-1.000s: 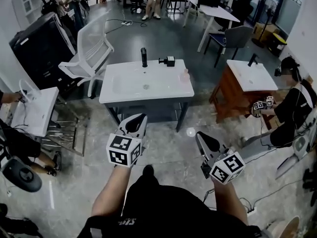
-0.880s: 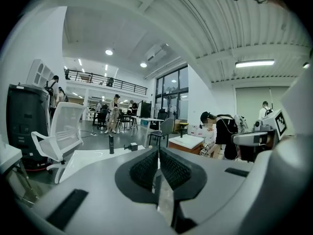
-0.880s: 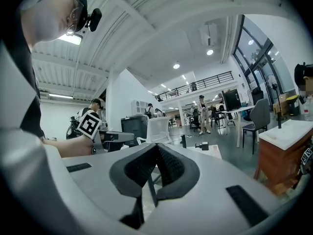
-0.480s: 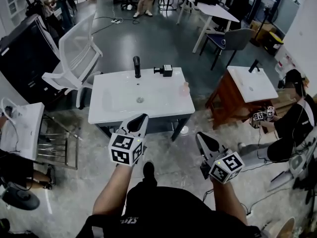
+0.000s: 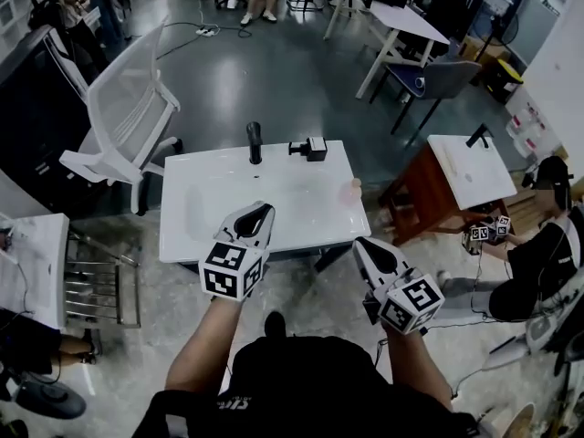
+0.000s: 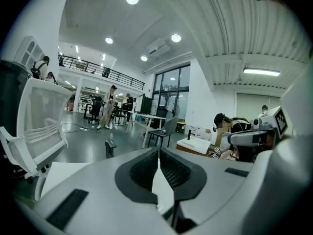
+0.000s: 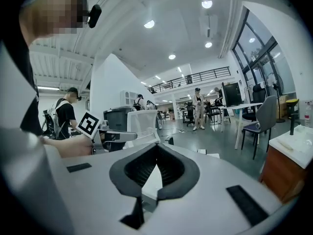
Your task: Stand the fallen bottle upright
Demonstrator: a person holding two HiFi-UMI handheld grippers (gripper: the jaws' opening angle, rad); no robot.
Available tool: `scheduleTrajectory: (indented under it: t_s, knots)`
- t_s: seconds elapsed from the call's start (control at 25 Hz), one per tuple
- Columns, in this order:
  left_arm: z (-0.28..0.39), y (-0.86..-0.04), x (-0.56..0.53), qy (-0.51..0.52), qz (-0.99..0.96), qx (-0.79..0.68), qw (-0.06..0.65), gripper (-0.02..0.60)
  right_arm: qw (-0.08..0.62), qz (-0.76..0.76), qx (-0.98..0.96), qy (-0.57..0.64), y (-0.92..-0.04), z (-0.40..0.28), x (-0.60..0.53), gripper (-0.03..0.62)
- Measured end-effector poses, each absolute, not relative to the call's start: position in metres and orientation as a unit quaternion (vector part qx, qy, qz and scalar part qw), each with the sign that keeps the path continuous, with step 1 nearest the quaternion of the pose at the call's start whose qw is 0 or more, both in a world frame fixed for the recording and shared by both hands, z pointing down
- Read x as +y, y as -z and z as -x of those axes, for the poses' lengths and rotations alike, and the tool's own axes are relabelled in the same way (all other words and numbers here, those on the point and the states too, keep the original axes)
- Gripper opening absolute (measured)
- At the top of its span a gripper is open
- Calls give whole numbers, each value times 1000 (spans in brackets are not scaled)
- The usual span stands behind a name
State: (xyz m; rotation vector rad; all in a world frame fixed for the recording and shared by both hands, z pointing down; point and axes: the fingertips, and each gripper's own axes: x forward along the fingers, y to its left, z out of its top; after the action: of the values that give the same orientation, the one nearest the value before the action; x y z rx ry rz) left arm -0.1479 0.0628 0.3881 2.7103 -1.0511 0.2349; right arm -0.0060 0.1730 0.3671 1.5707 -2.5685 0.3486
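A small pale pink bottle (image 5: 355, 188) sits near the right edge of the white sink table (image 5: 210, 231); it is too small to tell how it lies. My left gripper (image 5: 263, 211) is shut and empty, its tips over the table's front part. My right gripper (image 5: 361, 245) is also shut and empty, just off the table's front right corner and short of the bottle. In the left gripper view the jaws (image 6: 158, 153) meet with nothing between them. The right gripper view shows its jaws (image 7: 156, 153) likewise together, and the bottle appears in neither gripper view.
A black faucet (image 5: 254, 141) and a black box-like fixture (image 5: 311, 147) stand at the table's back edge. A white mesh chair (image 5: 123, 117) is at the left, a wooden stand with a second basin (image 5: 472, 170) at the right, with a seated person (image 5: 538, 245) beside it.
I have walked toward the sink table: it has grown and slid down the head view. Both grippers, earlier over the floor, now reach its front edge. Jaws stay together.
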Motion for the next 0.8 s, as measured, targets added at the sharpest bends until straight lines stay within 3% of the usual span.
scheduleTrajectory:
  t_s: [0.4,0.8]
  knots:
    - [132,-406,14,-102,-922,-351,129,26,54,-522,-839,-142,-387,-13,116,15]
    - [66,-415,-60,-109,-900,-396,143,26,57,-487,-859,-145,-400,-95,24,15]
